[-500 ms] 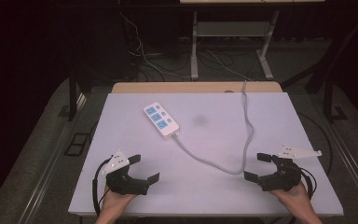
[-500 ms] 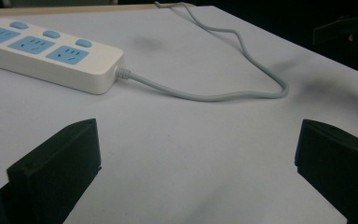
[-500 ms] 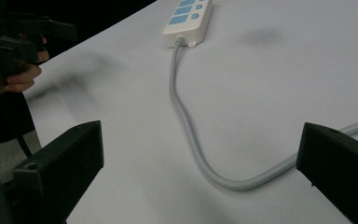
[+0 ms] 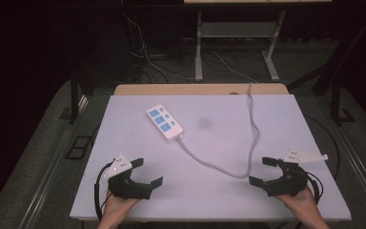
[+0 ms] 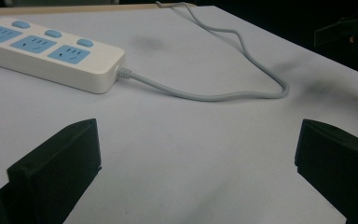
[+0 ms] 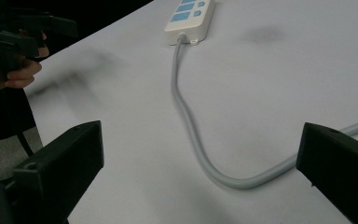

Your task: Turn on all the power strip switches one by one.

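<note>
While both hands rest at the near edge, we note:

Surface: table (image 4: 219, 200), flat matte white top, rectangular; a tan wooden strip (image 4: 200, 89) runs along its far edge; one faint dark smudge (image 4: 203, 123) near the middle.
Room: dark; grey carpeted floor around the table; loose cables (image 4: 145, 57) and a metal-legged stand (image 4: 233, 38) behind it.
Strip: power strip (image 4: 164, 121), smooth cream plastic, long block with rounded corners, three pale blue sockets and blue buttons on top; we see it lying flat, left of centre on the far half, well apart from both grippers.
Cord: cord (image 4: 252, 129), grey round rubbery cable, leaves the strip's near end, bends in a loop just beside the right gripper, then runs off over the far edge.
Left gripper: left gripper (image 4: 147, 172), black hard plastic, blocky jaws spread wide, nothing between them, over bare table.
Right gripper: right gripper (image 4: 263, 171), same build, jaws wide, nothing held; the cord's loop lies between its jaws in the right gripper view.
</note>
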